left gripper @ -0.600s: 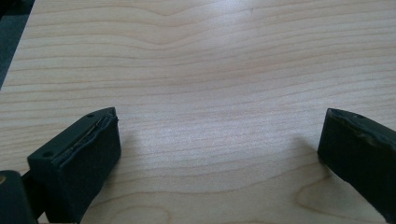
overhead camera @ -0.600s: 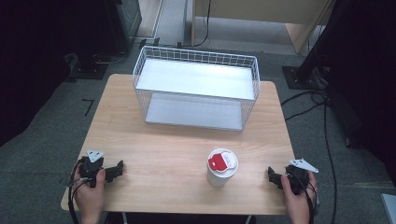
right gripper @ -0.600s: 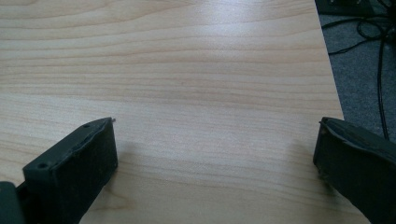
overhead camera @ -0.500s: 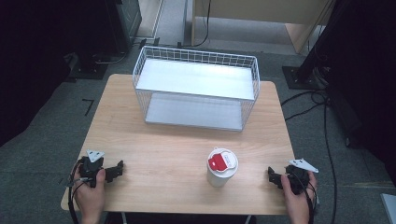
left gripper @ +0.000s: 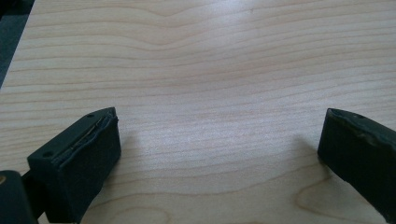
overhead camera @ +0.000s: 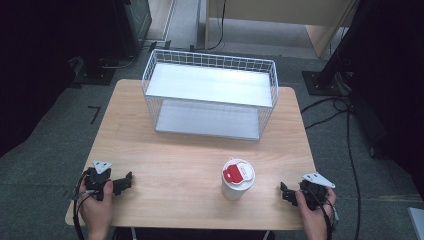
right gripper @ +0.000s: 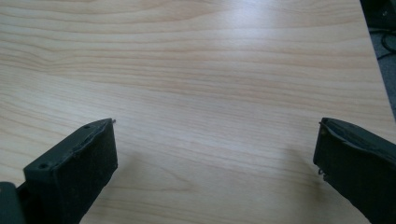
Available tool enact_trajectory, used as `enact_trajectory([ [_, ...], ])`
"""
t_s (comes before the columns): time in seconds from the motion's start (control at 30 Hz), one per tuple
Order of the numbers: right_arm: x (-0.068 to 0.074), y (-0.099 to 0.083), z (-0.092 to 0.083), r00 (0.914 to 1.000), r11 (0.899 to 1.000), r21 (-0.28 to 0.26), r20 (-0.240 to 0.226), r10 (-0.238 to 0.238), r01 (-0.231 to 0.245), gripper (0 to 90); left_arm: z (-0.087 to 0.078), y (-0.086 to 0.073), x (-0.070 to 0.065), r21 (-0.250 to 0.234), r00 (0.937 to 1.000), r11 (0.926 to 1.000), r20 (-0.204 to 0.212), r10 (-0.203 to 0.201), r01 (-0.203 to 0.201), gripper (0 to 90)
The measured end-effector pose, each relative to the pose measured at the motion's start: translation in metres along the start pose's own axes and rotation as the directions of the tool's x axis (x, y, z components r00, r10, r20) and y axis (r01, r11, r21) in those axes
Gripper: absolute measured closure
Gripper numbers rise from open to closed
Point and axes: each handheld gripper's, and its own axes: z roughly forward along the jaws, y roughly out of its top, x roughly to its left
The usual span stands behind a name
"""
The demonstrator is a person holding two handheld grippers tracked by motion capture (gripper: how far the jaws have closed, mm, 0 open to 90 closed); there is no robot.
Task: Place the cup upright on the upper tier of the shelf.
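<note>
Grippers are parked low on your wooden table (overhead camera: pixel 190 165), left gripper (overhead camera: pixel 122 182) lower left and right gripper (overhead camera: pixel 286 192) lower right, both jaws spread wide on nothing, with the red-lidded white cup (overhead camera: pixel 237 178) lower center and wire basket (overhead camera: pixel 210 95) up top.

Wire basket (overhead camera: pixel 210 95) at table's (overhead camera: pixel 175 165) far side, lidded cup (overhead camera: pixel 238 178) nearer.

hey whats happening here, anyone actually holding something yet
Not yet. A person sits at a wooden table with a tool in each hand. The left tool and the right tool both rest near the table's front edge, jaws wide open with nothing between them. A white cup with a red and white lid stands untouched nearer the right tool. Behind it sits a wire basket with nothing in it.
</note>
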Motion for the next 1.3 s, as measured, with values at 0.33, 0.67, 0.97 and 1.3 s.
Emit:
enact_trajectory([
  [0.33,0.027,0.002,-0.004,0.9955,0.998,-0.016,-0.068,-0.067,0.066,0.0,0.0,0.0,0.0,0.0,1.0,1.0,0.0,0.0,0.0,0.0],
  [0.67,0.057,0.003,-0.008,0.9771,0.989,-0.052,-0.154,-0.147,0.14,0.0,0.0,0.0,0.0,0.0,1.0,1.0,0.0,0.0,0.0,0.0],
  [0.97,0.075,0.003,-0.008,0.9482,0.98,-0.076,-0.25,-0.196,0.183,0.0,0.0,0.0,0.0,0.0,1.0,1.0,0.0,0.0,0.0,0.0],
  [1.3,0.105,0.001,-0.015,0.9007,0.963,-0.108,-0.341,-0.269,0.247,0.0,0.0,0.0,0.0,0.0,1.0,1.0,0.0,0.0,0.0,0.0],
])
